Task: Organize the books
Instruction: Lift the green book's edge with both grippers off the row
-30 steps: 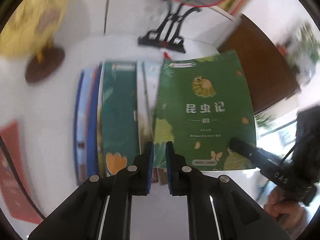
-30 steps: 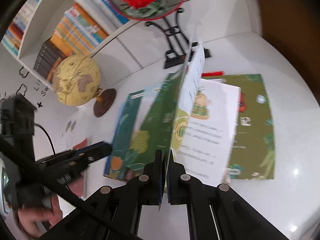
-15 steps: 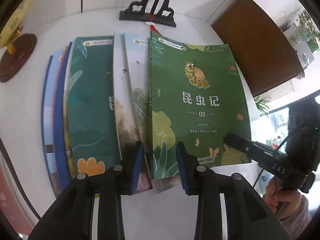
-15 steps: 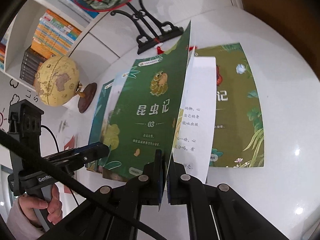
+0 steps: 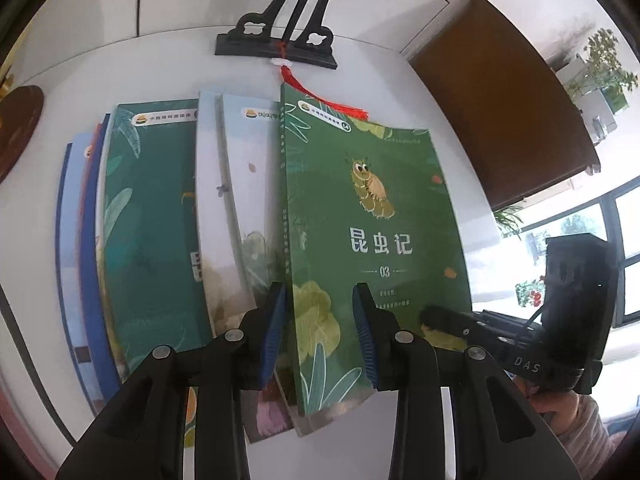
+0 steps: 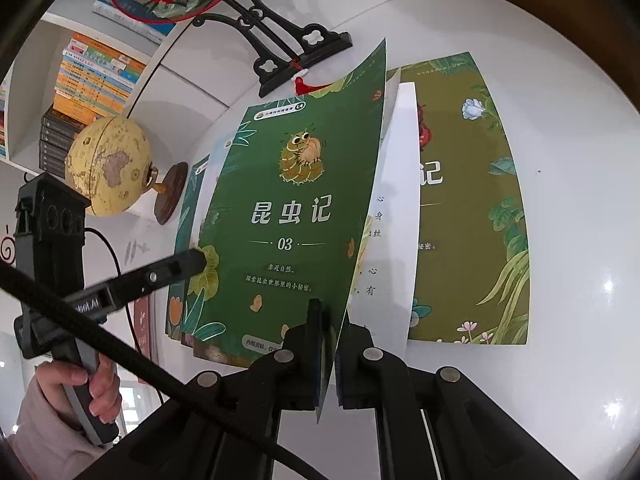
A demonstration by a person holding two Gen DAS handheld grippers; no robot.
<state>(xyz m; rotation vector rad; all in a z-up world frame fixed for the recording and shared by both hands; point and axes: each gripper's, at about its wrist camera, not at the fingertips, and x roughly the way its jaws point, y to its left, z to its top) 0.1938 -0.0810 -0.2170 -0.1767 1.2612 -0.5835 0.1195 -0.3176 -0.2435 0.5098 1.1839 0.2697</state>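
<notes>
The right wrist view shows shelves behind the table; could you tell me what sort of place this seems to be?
Probably a study or reading room at home: a bookshelf packed with books, a globe on a stand, and picture books spread over a white table.

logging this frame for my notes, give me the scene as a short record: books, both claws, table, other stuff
green book: cover lifted, marked 03, lying on the pile
olive book: flat on the table, beside the pile
pile: overlapping books under the green one
right claw: shut on the green cover's corner
left claw: open, over the green book's near spine edge
table: white
other: globe, black stand
</notes>
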